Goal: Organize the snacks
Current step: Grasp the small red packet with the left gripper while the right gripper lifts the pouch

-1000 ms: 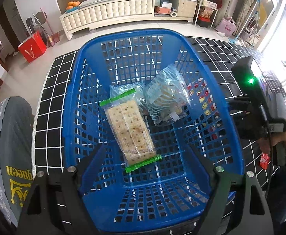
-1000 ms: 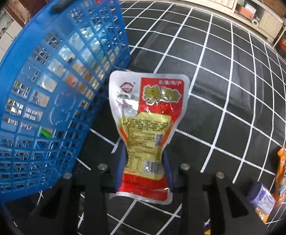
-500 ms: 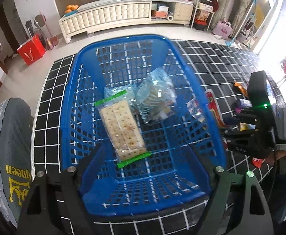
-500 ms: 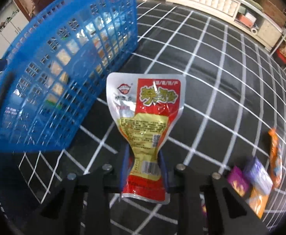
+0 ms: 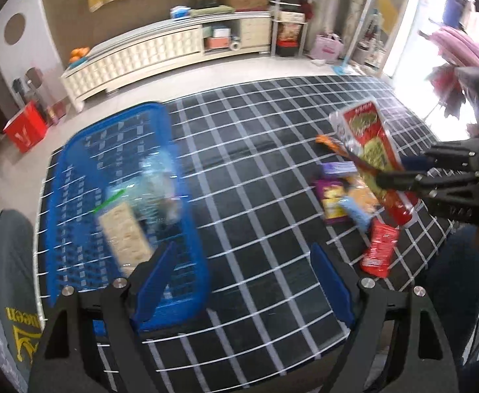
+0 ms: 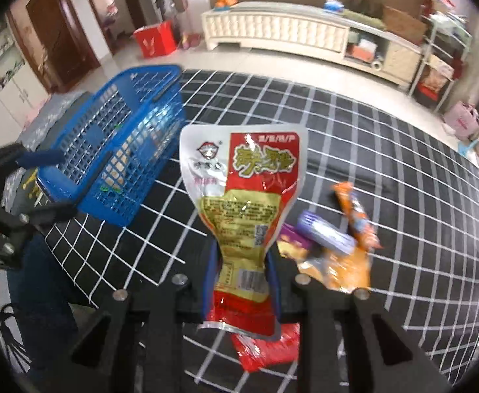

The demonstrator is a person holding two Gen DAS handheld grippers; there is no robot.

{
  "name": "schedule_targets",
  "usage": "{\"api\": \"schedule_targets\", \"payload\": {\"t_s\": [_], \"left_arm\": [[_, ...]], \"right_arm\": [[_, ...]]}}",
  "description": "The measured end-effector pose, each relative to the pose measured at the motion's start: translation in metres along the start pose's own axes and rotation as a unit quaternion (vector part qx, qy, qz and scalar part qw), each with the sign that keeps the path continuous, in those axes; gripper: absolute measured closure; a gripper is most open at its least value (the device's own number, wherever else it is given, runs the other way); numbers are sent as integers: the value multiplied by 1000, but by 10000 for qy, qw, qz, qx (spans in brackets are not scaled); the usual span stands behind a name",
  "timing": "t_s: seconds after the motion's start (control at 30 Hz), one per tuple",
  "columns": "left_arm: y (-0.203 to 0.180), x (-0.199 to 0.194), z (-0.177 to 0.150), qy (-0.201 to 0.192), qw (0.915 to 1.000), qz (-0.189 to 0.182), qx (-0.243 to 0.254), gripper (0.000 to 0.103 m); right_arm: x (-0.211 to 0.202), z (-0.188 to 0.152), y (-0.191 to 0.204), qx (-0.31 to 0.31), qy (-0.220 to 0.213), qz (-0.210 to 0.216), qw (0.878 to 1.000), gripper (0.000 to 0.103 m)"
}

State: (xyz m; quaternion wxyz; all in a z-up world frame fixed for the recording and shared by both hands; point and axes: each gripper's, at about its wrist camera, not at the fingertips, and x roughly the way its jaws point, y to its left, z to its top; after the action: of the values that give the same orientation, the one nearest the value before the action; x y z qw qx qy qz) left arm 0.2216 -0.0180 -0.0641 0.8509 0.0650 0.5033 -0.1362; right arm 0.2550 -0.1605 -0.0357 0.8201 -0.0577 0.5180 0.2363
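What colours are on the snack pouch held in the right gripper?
Red, white and yellow; the snack pouch shows best in the right wrist view, pinched in the right gripper.

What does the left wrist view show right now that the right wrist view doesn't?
Only the left wrist view: the left tool, open and empty, and the cracker packet lying in the basket.
Only the right wrist view: the pouch's printed front, pinched at its lower end.
Both: the blue basket, the red and yellow pouch in the right tool, and loose snacks.

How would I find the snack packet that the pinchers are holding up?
Find the black mat with white squares, then the pile of snacks on it. Above that pile, the right gripper pinches a red, white and yellow pouch upright, the only snack lifted.
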Motion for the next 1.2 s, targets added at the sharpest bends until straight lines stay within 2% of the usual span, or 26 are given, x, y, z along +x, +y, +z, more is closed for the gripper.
{"api": "schedule_targets", "payload": {"t_s": [0.23, 0.47, 0.77, 0.9, 1.17, 1.2], "left_arm": [[-73, 38, -2, 159, 9980, -377, 479, 21], [-144, 89, -15, 554, 9873, -835, 1230, 21], [-186, 140, -22, 1040, 9753, -687, 1824, 21], [-199, 155, -21, 1211, 9688, -865, 1980, 21], [-214, 167, -21, 1315, 9630, -1041, 2111, 21], [-216, 169, -21, 1329, 9626, -1043, 2117, 25]], "right_arm": [[-21, -41, -53, 550, -88, -247, 9981, 71], [-23, -83, -89, 985, 64, -472, 9940, 71], [-15, -121, -115, 1402, 179, -283, 9896, 71], [-10, -132, -127, 1643, 187, -168, 9861, 71], [-5, -145, -143, 1838, 264, -81, 9826, 71], [-5, -146, -144, 1855, 261, -73, 9823, 71]]}}
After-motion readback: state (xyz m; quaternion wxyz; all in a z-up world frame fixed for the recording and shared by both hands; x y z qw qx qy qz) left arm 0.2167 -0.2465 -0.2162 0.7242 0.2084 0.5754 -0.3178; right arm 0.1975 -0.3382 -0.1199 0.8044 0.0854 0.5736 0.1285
